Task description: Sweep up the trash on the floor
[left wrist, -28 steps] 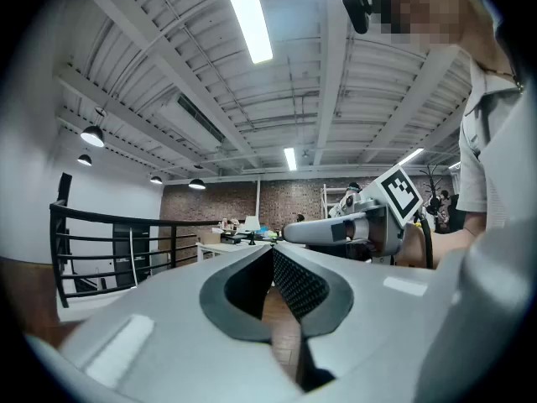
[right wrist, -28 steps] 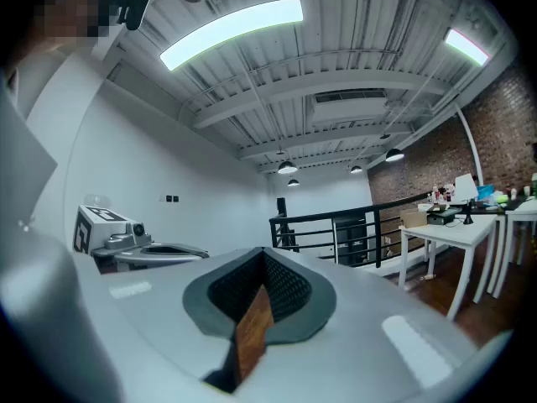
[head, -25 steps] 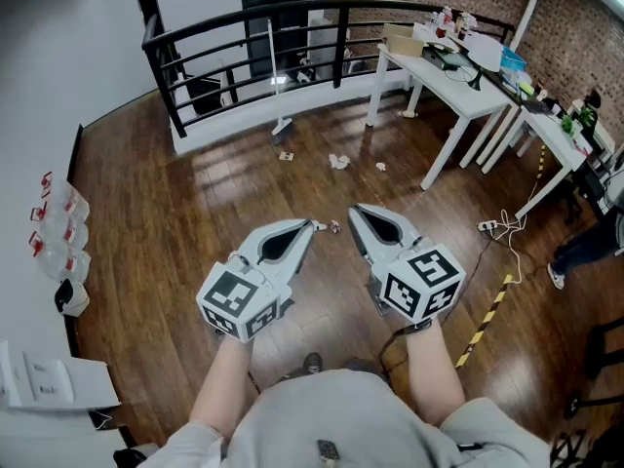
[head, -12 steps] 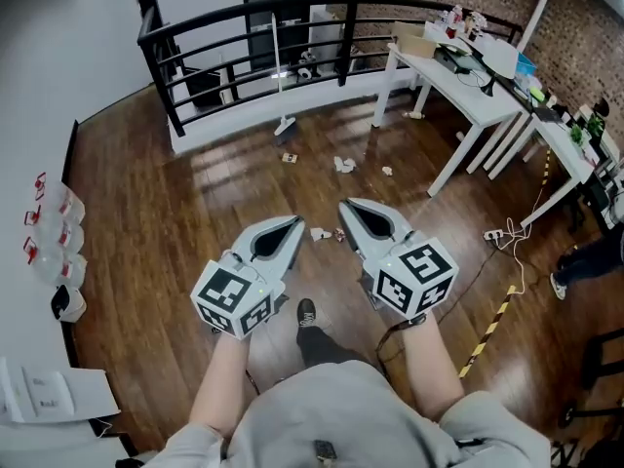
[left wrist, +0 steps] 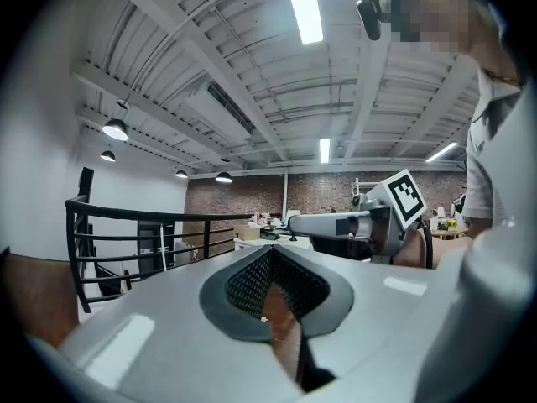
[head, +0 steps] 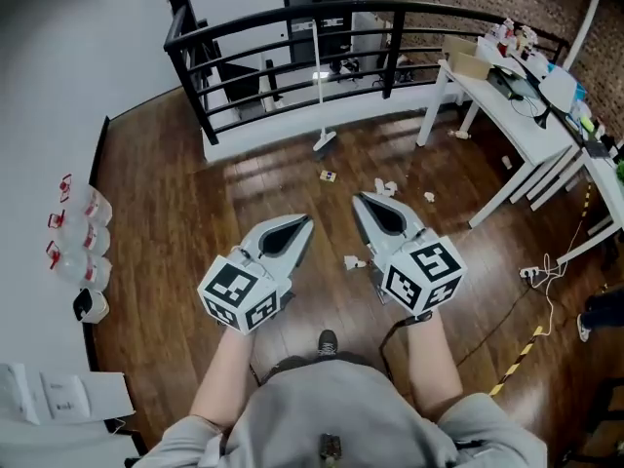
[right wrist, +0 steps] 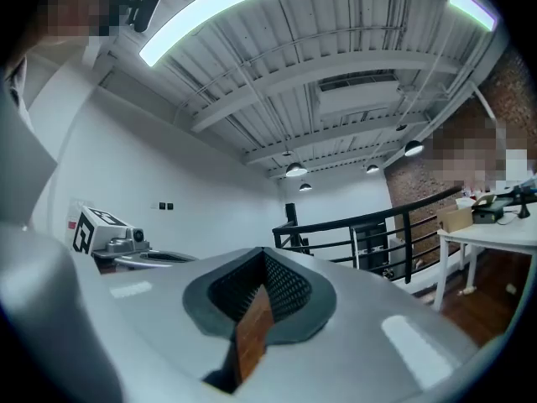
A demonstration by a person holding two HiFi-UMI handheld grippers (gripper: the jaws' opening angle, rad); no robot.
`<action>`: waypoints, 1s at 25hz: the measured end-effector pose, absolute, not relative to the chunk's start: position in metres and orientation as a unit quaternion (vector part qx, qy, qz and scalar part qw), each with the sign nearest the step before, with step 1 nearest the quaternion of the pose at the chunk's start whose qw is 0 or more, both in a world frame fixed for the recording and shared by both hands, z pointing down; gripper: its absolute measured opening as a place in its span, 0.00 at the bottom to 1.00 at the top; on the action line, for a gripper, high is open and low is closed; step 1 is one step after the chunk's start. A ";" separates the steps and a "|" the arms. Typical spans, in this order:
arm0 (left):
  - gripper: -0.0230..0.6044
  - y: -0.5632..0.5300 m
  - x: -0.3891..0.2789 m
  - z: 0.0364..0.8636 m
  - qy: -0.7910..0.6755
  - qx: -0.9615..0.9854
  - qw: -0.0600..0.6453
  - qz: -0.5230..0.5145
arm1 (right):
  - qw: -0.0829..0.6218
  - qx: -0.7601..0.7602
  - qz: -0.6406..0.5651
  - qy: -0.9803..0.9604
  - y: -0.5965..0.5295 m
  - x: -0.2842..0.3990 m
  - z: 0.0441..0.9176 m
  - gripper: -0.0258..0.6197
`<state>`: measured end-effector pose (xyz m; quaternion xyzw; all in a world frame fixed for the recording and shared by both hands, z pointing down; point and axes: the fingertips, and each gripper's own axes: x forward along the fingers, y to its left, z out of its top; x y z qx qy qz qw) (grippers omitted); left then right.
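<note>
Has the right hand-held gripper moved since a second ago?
Yes. The right hand-held gripper went toward the railing; its tip now sits beside crumpled paper that lay well ahead.

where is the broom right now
In the head view the broom leans on the black railing at top centre, its head on the floor just beyond the scattered scraps.

Pale trash scraps (head: 385,188) lie scattered (broom (head: 325,143) upright beyond).

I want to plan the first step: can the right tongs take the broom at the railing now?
Probably not yet. The broom stands by the railing, well beyond the right tongs, which are shut. Only floor with paper scraps lies between.
</note>
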<state>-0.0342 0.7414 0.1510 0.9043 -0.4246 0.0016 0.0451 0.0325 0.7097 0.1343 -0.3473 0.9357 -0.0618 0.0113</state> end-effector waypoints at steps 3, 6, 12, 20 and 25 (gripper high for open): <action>0.04 0.710 -0.059 0.150 -0.436 0.899 0.045 0.007 | 0.010 -0.334 -0.063 0.940 0.676 0.006 0.134 0.04; 0.04 0.679 -0.082 0.150 -0.441 0.896 0.050 0.007 | 0.007 -0.329 -0.060 0.942 0.644 -0.017 0.135 0.04; 0.04 0.604 -0.122 0.165 -0.418 0.906 0.063 -0.003 | -0.012 -0.351 -0.058 0.934 0.574 -0.057 0.149 0.04; 0.04 0.485 -0.181 0.173 -0.351 0.933 0.073 -0.027 | -0.037 -0.419 -0.057 0.906 0.456 -0.115 0.147 0.04; 0.04 0.424 -0.199 0.182 -0.314 0.945 0.090 -0.024 | -0.032 -0.454 -0.060 0.888 0.404 -0.132 0.146 0.04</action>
